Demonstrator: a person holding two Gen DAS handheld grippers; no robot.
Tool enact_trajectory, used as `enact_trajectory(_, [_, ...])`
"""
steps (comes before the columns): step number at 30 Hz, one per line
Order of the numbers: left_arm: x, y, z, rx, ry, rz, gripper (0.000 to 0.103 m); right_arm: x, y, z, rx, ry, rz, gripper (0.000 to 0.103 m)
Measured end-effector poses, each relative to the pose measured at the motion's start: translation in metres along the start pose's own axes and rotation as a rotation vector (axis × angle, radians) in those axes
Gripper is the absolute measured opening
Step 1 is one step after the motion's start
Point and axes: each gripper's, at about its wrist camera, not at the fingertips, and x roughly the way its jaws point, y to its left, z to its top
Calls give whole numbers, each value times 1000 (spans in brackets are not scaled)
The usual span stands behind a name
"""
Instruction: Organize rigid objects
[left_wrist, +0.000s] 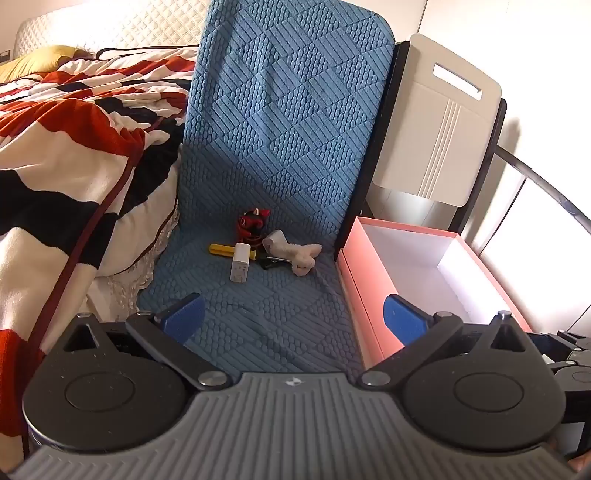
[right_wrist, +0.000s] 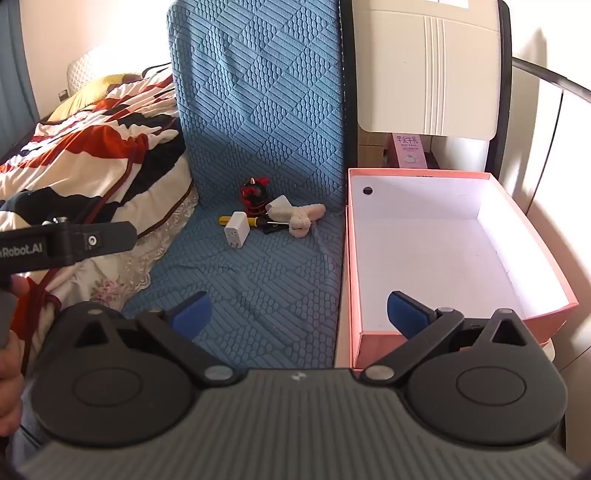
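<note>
Both claws hang wide apart and hold nothing: the left gripper (left_wrist: 293, 319) and right gripper (right_wrist: 299, 314) hover over the blue quilted mat (left_wrist: 258, 295). Well ahead on it lie a white charger (right_wrist: 235, 229), a yellow-handled screwdriver (left_wrist: 221, 249), a red-black toy (right_wrist: 255, 192) and a cream plush (right_wrist: 301, 218). The pink box (right_wrist: 532, 236) stands just beside the mat, to the right.

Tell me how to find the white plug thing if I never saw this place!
Find the blue quilted seat cover between the bed and the pink cardboard box. A small pile sits on it. The white boxy plastic charger lies nearest you, across a yellow-handled screwdriver; it alone is smooth and square.
</note>
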Motion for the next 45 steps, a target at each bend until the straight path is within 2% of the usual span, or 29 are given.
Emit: enact_trajectory(45, [3, -9, -2, 28, 8, 13, 103, -2, -4, -6, -10, 4, -2, 103])
